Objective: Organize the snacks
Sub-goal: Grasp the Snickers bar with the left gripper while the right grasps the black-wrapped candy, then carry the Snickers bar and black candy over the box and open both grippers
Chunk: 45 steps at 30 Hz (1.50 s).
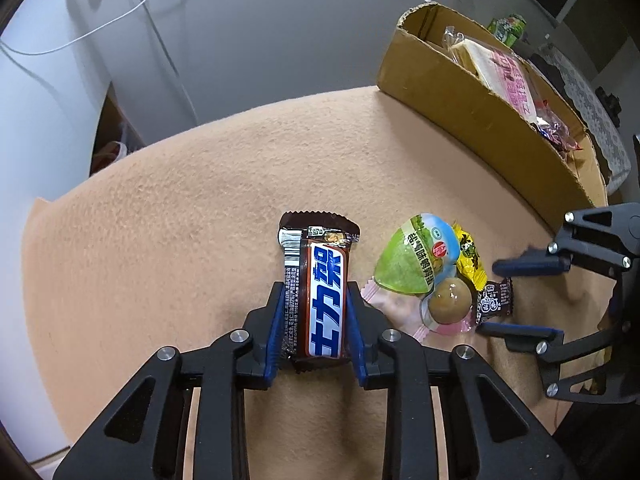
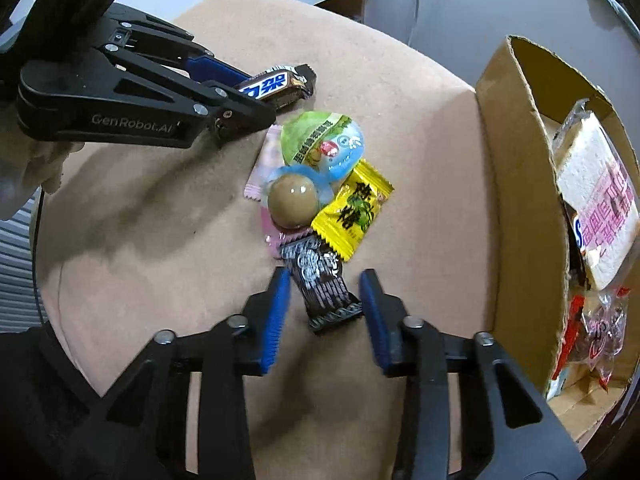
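Left gripper [image 1: 316, 292], pointing steeply down: its blue pads press on both long sides of a brown chocolate bar [image 1: 326, 300] with a blue-and-white label. The grip is narrow and falls on the near half of the bar. The bar lies flat on the tan felt cover of the bench [image 1: 200, 200], about midway across it, with its crimped far end pointing towards the far edge.

Right gripper [image 2: 325, 276], also pointing down: its jaws stand apart on either side of a small black candy wrapper with white print [image 2: 324, 296]. The right pad is at the wrapper's crimped end and a gap shows beside the left pad, so the candy lies between the pads without being clamped.

Just beyond the black candy lies a loose heap of snacks, each touching the next:
- a yellow candy packet [image 2: 352, 208] with dark lettering
- a green-and-blue pouch [image 2: 320, 146] with a round brown ball [image 2: 291, 200] showing through its clear end
- a pale pink wrapper [image 2: 262, 160], partly under the pouch

The heap lies between the chocolate bar and the cardboard box [image 2: 516, 200], which stands open-topped along the right edge of the bench. Inside the box are a white sandwich pack with pink print [image 2: 600, 200] and several red-and-clear wrappers [image 2: 600, 332].

Past the far edge of the bench a white cable [image 1: 120, 20] trails over a grey surface.
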Tool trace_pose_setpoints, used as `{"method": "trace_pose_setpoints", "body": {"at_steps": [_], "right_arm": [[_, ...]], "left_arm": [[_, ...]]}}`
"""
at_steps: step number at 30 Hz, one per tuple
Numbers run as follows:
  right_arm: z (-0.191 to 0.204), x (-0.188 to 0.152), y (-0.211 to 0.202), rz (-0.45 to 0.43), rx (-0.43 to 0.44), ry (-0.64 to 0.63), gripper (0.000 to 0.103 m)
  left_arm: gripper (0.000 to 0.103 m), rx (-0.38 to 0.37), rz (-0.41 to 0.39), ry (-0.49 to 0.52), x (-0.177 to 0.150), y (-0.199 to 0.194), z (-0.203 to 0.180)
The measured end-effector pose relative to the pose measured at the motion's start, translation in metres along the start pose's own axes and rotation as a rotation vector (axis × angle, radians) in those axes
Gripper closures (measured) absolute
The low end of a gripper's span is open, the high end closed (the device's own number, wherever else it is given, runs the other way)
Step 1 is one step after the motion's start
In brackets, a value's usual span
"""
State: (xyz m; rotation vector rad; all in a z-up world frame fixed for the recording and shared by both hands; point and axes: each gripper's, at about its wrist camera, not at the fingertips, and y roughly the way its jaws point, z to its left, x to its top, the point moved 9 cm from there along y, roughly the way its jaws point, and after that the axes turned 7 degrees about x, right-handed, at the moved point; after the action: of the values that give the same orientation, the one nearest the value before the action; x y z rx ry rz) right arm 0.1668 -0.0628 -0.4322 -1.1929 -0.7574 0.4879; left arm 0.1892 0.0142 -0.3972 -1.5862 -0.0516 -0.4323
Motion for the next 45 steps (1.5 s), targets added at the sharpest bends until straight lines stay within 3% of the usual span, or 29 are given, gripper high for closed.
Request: {"method": "trace_pose_setpoints", "body": {"at_steps": [6, 18, 27, 34, 45], "right_arm": [[0.001, -0.012, -0.002, -0.020, 0.029, 0.057, 0.078], [0.003, -0.041, -0.014, -0.109, 0.051, 0.186, 0.078], [0.002, -0.047, -0.062, -0.199, 0.056, 0.247, 0.078], [-0.007, -0.054, -0.104, -0.271, 0.019, 0.274, 0.078], [-0.057, -0.054, -0.153, -0.355, -0.058, 0.349, 0.078]], "left_arm": [[0.077, -0.001, -0.008, -0.050, -0.009, 0.000, 0.008], [0.077, -0.033, -0.059, -0.271, -0.037, -0.024, 0.017], [0.077, -0.011, -0.112, -0.248, -0.045, -0.060, -0.006], [0.077, -0.021, -0.180, -0.158, -0.018, -0.092, -0.045], [0.077, -0.086, -0.232, -0.096, 0.013, -0.110, -0.090]]}}
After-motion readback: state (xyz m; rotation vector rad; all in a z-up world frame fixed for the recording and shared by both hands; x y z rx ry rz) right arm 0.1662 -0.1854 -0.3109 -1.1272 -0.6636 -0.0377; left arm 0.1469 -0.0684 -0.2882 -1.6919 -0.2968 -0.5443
